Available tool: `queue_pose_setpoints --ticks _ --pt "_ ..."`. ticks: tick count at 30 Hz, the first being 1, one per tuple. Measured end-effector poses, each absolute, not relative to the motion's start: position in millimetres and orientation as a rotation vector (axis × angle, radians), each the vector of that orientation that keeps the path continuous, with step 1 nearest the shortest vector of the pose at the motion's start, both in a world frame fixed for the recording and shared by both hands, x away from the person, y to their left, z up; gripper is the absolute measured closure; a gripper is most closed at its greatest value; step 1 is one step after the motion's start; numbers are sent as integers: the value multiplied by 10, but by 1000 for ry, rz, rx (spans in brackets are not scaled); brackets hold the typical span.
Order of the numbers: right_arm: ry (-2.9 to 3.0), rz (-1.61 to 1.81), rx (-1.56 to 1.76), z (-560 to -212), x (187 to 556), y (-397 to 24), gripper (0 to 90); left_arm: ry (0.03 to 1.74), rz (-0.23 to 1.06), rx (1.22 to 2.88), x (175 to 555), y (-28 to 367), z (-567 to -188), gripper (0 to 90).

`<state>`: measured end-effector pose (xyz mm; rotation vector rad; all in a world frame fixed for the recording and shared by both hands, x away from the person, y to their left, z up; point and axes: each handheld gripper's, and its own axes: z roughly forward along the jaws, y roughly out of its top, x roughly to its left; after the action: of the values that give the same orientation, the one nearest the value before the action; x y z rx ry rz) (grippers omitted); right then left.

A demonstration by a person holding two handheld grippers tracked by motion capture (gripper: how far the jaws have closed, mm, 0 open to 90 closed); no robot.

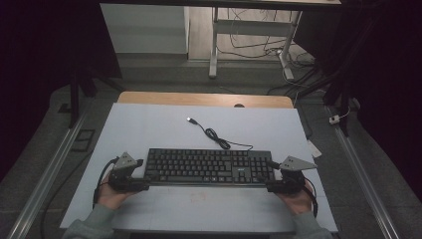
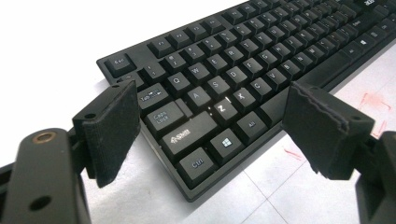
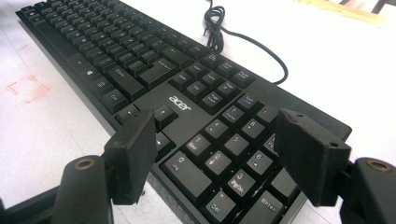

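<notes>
Acer keyboard (image 1: 209,167) is lying flat mid-bench (image 1: 149,124). Left gripper (image 2: 212,135) and right gripper (image 3: 219,156) are both hanging spread, 1 per end. Rigid, light, probably slick plastic; pinch the end edges, mind the trailing USB cable (image 1: 219,138).

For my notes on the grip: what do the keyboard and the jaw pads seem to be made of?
The keyboard looks like matte black plastic: moulded keycaps with printed legends and a dull sheen. The pads of the left hand-held gripper seem to be soft black rubber or foam, judging by their rough, wavy edges; I cannot tell which.
</notes>
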<state>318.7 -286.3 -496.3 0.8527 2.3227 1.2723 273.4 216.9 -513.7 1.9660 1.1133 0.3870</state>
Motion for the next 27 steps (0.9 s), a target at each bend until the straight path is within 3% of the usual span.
queue_pose_setpoints --ticks 27 --pt "2312 1297 873 -4954 3217 -2763 306 1125 414 1963 2742 2164 -5149 202"
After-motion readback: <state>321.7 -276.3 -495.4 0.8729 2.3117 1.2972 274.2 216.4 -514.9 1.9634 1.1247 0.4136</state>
